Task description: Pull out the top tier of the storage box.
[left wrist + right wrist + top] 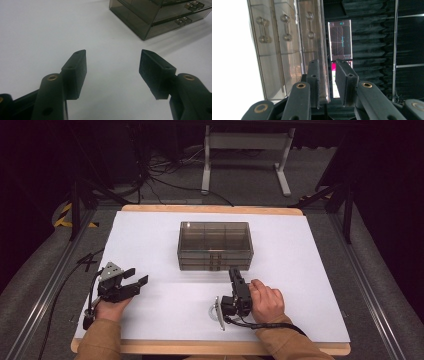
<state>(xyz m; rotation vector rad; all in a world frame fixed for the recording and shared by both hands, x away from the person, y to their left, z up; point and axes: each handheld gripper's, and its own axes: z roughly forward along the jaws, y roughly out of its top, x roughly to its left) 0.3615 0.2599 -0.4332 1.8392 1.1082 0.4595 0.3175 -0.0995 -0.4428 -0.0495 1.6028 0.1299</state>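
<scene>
A smoky see-through drawer box (215, 245) stands at the middle of the white table top (150, 235). In the right gripper view its stacked drawer fronts (284, 50) carry dumbbell-shaped handles (263, 29). My right gripper (234, 271) is rolled on its side with its tips just before the box's front right. Its jaws (327, 61) stand a narrow gap apart, level with the box's top edge, and the pads press on nothing. My left gripper (138, 275) rests at the front left, wide open and empty (113, 52), with the box (155, 17) well beyond it.
The wooden table edge (210, 347) runs along the front, where both sleeves come in. Behind the table are a white desk frame (245, 155) and floor cables (165, 175). A lit screen (340, 40) hangs against the dark wall.
</scene>
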